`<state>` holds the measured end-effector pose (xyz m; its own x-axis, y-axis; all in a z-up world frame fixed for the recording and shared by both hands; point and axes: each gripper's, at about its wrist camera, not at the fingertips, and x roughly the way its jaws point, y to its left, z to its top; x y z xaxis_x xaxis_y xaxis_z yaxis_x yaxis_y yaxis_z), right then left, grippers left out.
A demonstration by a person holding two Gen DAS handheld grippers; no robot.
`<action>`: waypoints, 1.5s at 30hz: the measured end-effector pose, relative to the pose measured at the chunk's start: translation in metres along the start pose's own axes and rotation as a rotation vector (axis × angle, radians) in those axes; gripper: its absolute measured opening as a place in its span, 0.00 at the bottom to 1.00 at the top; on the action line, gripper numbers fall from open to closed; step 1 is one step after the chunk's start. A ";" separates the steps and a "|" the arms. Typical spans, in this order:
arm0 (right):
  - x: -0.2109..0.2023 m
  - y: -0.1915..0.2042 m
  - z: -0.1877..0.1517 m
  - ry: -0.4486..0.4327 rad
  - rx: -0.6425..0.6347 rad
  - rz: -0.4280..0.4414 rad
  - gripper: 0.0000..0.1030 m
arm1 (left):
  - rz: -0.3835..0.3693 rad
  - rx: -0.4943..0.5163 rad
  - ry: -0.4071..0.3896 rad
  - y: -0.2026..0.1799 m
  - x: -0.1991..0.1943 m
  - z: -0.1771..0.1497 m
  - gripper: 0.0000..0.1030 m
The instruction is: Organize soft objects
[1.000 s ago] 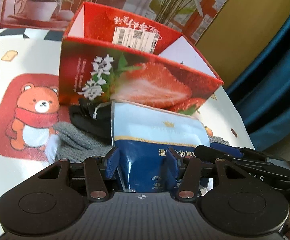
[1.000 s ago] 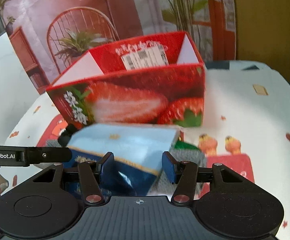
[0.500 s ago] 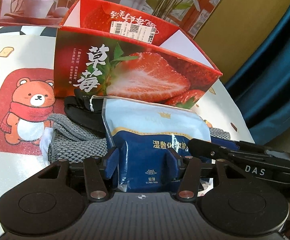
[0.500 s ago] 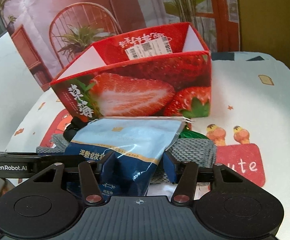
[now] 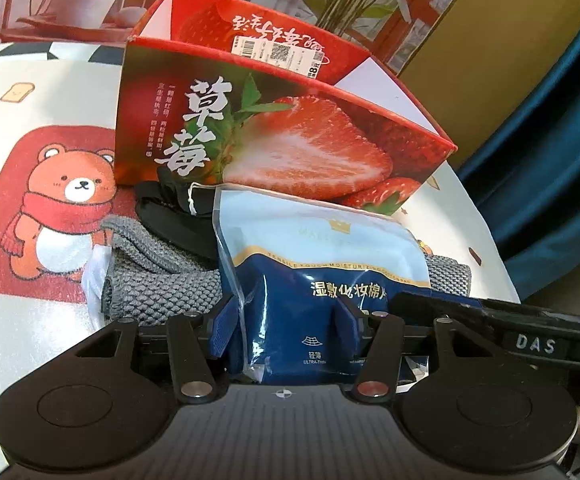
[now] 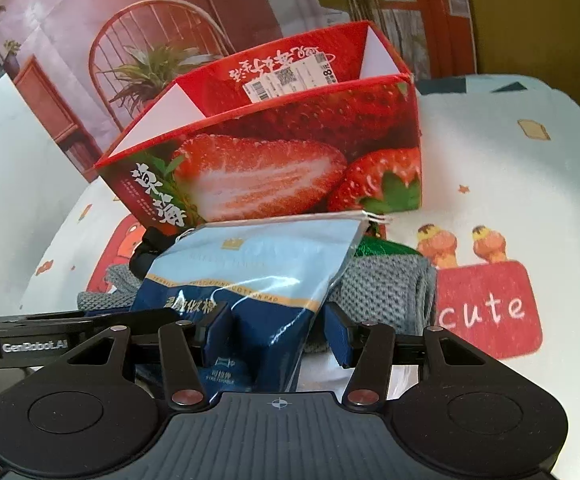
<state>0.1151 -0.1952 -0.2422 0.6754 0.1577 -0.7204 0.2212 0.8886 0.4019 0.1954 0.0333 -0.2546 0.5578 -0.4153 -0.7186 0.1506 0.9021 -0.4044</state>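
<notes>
Nearest of all, both grippers have hold of one blue pouch (image 5: 322,280): the left gripper (image 5: 286,326) pinches its dark lower end from one side, the right gripper (image 6: 278,330) clamps the same end from the other, pads pressed into the crinkled film. Compared with a second ago the pouch sits lower and flatter against the pile, its pale top now reaching only to the foot of the strawberry box (image 5: 274,128) instead of covering part of its front wall, so it looks to me as if it has been drawn back and squared up rather than carried in. Just under the pouch, on the near side of the box, lie a grey knit cloth (image 5: 158,280) and a black fabric piece (image 5: 170,216) touching the box's front wall; a green scrap (image 6: 386,246) peeks out by the box's right corner. The box stands open-topped behind them all, and I see nothing soft inside it yet, so the real move is still ahead.
</notes>
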 end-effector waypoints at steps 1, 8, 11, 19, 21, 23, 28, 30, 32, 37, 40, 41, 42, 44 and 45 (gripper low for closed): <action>-0.001 0.000 -0.001 0.004 -0.003 0.004 0.47 | -0.003 -0.006 0.001 0.001 0.000 0.000 0.55; 0.006 0.007 -0.004 0.030 -0.014 0.029 0.43 | -0.019 -0.005 -0.012 0.000 -0.004 -0.001 0.48; 0.000 0.014 0.000 0.001 -0.059 0.030 0.39 | -0.024 -0.005 -0.034 -0.001 -0.010 0.001 0.46; -0.021 0.024 0.013 -0.093 -0.107 0.054 0.37 | -0.031 0.034 -0.133 -0.012 -0.040 0.012 0.45; -0.027 0.027 0.017 -0.120 -0.121 0.059 0.37 | -0.031 0.048 -0.162 -0.016 -0.048 0.015 0.45; -0.031 0.032 0.020 -0.145 -0.141 0.061 0.36 | -0.032 0.055 -0.181 -0.018 -0.053 0.016 0.45; -0.039 0.040 0.027 -0.180 -0.183 0.062 0.36 | -0.034 0.056 -0.212 -0.021 -0.062 0.021 0.44; -0.042 0.043 0.030 -0.191 -0.195 0.063 0.36 | -0.039 0.056 -0.228 -0.022 -0.067 0.024 0.44; -0.046 0.048 0.033 -0.205 -0.205 0.066 0.36 | -0.045 0.062 -0.250 -0.022 -0.073 0.028 0.44; -0.060 0.058 0.053 -0.258 -0.239 0.083 0.35 | -0.044 0.094 -0.315 -0.028 -0.091 0.046 0.44; -0.063 0.062 0.076 -0.283 -0.245 0.100 0.35 | -0.042 0.102 -0.348 -0.031 -0.096 0.067 0.44; -0.063 0.064 0.086 -0.291 -0.249 0.104 0.35 | -0.037 0.108 -0.359 -0.033 -0.097 0.075 0.44; -0.062 0.065 0.096 -0.299 -0.256 0.108 0.35 | -0.033 0.114 -0.372 -0.034 -0.097 0.083 0.44; -0.059 0.068 0.115 -0.310 -0.266 0.111 0.35 | -0.034 0.115 -0.386 -0.037 -0.096 0.099 0.44; -0.057 0.069 0.123 -0.315 -0.268 0.109 0.35 | -0.033 0.108 -0.388 -0.038 -0.093 0.106 0.44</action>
<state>0.1787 -0.1959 -0.1040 0.8760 0.1545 -0.4568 -0.0261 0.9610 0.2752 0.2243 0.0502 -0.1123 0.8147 -0.3881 -0.4308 0.2474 0.9046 -0.3471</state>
